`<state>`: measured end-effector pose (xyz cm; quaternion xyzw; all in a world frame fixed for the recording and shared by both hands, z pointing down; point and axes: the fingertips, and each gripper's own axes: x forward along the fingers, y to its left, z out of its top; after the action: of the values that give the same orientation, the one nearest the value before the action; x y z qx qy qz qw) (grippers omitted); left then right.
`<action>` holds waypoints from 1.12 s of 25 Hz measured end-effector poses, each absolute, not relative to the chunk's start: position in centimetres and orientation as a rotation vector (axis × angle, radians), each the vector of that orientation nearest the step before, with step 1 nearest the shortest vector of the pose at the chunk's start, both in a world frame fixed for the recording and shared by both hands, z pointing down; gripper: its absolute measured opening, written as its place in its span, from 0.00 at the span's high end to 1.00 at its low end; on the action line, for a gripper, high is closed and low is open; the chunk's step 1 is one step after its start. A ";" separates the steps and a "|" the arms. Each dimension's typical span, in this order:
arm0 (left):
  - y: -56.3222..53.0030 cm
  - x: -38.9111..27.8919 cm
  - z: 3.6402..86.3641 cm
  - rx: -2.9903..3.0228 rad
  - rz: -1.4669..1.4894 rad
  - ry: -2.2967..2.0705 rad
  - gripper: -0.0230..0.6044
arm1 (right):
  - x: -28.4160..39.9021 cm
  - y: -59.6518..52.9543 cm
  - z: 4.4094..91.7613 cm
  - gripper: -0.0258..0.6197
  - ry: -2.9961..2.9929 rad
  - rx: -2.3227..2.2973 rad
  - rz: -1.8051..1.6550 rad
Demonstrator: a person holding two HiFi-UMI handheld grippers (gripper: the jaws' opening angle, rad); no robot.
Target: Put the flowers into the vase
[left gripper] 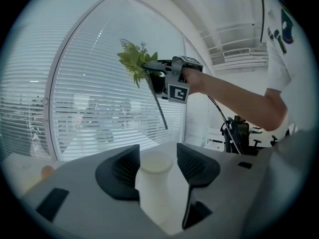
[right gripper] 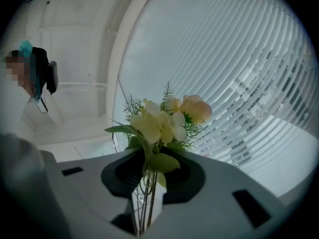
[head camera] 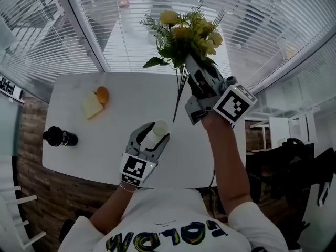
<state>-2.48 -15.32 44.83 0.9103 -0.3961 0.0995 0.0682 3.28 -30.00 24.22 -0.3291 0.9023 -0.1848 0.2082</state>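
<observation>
The white vase stands near the table front edge, between the released, spread jaws of the left gripper. The right gripper clenches the stems of the flowers, raised over the far right corner. 1 black bottle lies at the left edge.

Looks down on a white desk whose far edge meets glazed walls hung with white slatted blinds, split by a pale frame post above the far left corner. Lets soft, even daylight in through the slats. Shows a brown brick-patterned surface beyond the desk's left and near edges, and a dark office chair off its right edge.
</observation>
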 end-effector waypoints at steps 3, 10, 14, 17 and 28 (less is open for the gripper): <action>-15.0 -2.5 45.1 2.744 0.304 -1.190 0.57 | 2.2 -29.4 24.2 0.82 2.503 -0.883 -0.504; -14.9 -2.7 45.1 2.730 0.292 -1.198 0.57 | 0.8 -28.8 25.2 0.82 2.498 -0.854 -0.499; -14.9 -2.6 44.9 2.734 0.293 -1.204 0.57 | 0.6 -28.4 26.3 0.82 2.496 -0.848 -0.496; -14.4 -2.6 45.2 2.738 0.290 -1.204 0.57 | 0.4 -27.7 27.6 0.82 2.494 -0.844 -0.499; -14.6 -2.8 44.9 2.742 0.277 -1.220 0.59 | 0.3 -26.6 30.2 0.82 2.478 -0.865 -0.509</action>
<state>-2.81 -14.62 44.91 0.9080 -0.4038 0.0918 0.0637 0.32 -26.63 30.22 -0.3147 0.9017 -0.1851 0.2317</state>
